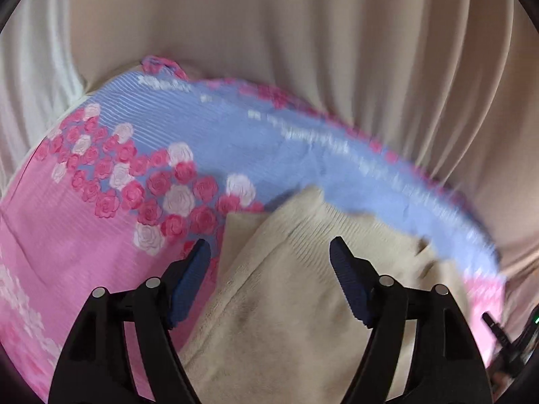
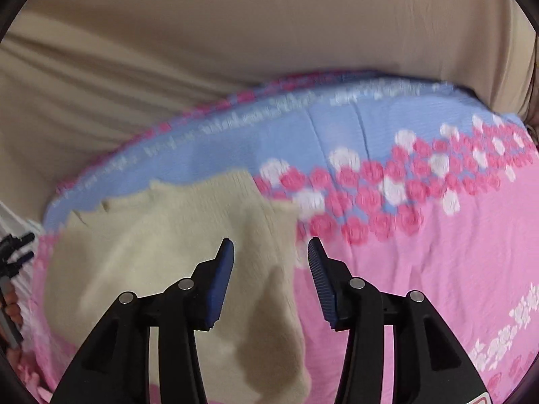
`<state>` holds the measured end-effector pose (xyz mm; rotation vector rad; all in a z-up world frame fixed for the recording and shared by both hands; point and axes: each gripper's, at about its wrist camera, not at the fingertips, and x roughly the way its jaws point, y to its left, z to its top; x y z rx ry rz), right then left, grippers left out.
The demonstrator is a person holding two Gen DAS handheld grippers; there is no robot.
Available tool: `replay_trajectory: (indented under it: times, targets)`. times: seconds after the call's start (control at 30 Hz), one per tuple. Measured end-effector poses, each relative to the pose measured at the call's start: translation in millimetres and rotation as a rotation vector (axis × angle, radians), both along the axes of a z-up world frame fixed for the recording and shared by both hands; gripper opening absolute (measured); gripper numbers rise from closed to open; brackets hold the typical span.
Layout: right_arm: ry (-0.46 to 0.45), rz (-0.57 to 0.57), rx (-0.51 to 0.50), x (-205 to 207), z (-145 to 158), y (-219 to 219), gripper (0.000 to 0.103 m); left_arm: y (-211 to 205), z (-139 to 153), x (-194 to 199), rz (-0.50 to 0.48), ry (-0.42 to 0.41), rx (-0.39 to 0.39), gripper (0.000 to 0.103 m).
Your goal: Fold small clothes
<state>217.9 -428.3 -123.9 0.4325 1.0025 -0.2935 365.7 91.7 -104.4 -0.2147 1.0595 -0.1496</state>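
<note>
A small cream knitted garment (image 1: 289,286) lies folded on a pink and blue bedspread (image 1: 67,235) printed with roses. My left gripper (image 1: 269,252) hangs over the garment's left part with its blue pads wide apart and nothing pressed between them. In the right wrist view the same cream garment (image 2: 161,256) lies at lower left. My right gripper (image 2: 271,249) stands open above its right edge, the left pad over the knit, the right pad over the pink bedspread (image 2: 421,286). The other gripper's black tips (image 2: 20,245) show at the far left edge.
Beige curtain folds (image 1: 303,50) hang behind the bed's far edge in both views. The rose band (image 2: 387,181) crosses the spread to the right of the garment. A dark tool tip (image 1: 498,333) and a small green light sit at the left wrist view's lower right.
</note>
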Motion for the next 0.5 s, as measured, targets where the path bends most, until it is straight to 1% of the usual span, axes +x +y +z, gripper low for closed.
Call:
replay_trajectory:
  times: [0.03, 0.07, 0.13, 0.17, 0.2, 0.23, 0.27, 0.3, 0.33, 0.37, 0.43, 0.47, 0.5]
  targets:
    - [0.027, 0.006, 0.013, 3, -7, 2, 0.045, -7, -8, 4, -0.024, 0.014, 0.012, 0.071]
    - [0.036, 0.004, 0.023, 5, -10, 4, 0.045, -18, -21, 13, -0.063, 0.051, 0.039, 0.071]
    - [0.039, 0.016, 0.035, 12, -15, 9, 0.045, -28, -38, 22, -0.074, 0.101, 0.083, 0.071]
    - [0.045, 0.018, 0.027, 18, -19, 11, 0.045, -30, -44, 26, -0.068, 0.117, 0.083, 0.071]
    - [0.052, 0.021, 0.025, 22, -22, 12, 0.046, -29, -52, 30, -0.047, 0.134, 0.081, 0.063]
    - [0.074, 0.024, 0.024, 28, -28, 12, 0.045, -28, -57, 33, -0.036, 0.149, 0.064, 0.054]
    - [0.089, 0.025, 0.022, 30, -32, 14, 0.039, -24, -62, 35, -0.034, 0.167, 0.004, 0.03]
    - [0.108, 0.032, 0.03, 33, -36, 14, 0.029, -20, -63, 36, -0.031, 0.173, -0.042, 0.018]
    - [0.123, 0.05, 0.054, 35, -40, 15, 0.011, -14, -60, 33, -0.015, 0.156, -0.086, 0.015]
    - [0.116, 0.055, 0.062, 34, -39, 15, 0.011, -8, -53, 30, -0.01, 0.134, -0.131, 0.013]
    - [0.031, 0.077, 0.049, 28, -19, 19, 0.01, 8, -25, 17, 0.017, 0.056, -0.2, 0.012]
    - [-0.013, 0.092, 0.042, 24, -6, 23, 0.01, 17, -13, 12, 0.037, 0.03, -0.234, 0.012]
    - [-0.055, 0.104, 0.031, 22, 8, 27, 0.01, 23, -8, 9, 0.058, 0.021, -0.247, 0.012]
